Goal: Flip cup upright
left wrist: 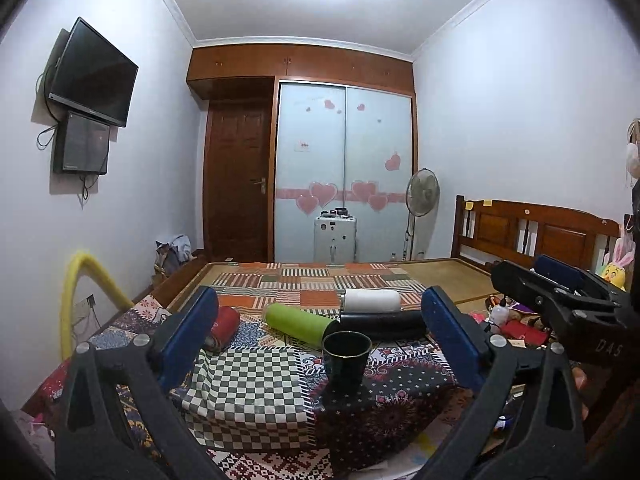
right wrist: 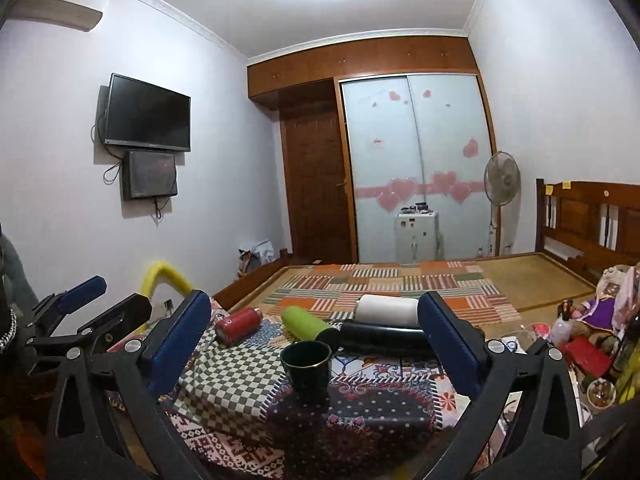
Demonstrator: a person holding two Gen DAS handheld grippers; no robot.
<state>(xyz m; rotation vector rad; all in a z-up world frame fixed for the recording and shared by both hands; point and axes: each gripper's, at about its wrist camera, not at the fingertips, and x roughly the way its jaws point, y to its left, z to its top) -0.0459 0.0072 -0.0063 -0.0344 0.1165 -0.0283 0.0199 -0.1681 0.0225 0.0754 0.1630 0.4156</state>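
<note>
A dark green cup (left wrist: 346, 362) stands upright, mouth up, on the patchwork cloth (left wrist: 248, 396) on the table. It also shows in the right wrist view (right wrist: 307, 365). My left gripper (left wrist: 320, 344) is open and empty, its blue fingers (left wrist: 188, 336) wide apart on either side of the cup, which stands just beyond them. My right gripper (right wrist: 316, 344) is open and empty too, its fingers (right wrist: 450, 344) spread around the same cup from slightly further right. Neither gripper touches the cup.
Behind the cup lie a red can (right wrist: 239, 325), a green bottle (right wrist: 308, 324), a black bottle (right wrist: 382, 336) and a white cylinder (right wrist: 387, 309). Toys and clutter (right wrist: 580, 332) crowd the right side. The other gripper (left wrist: 560, 296) shows at right.
</note>
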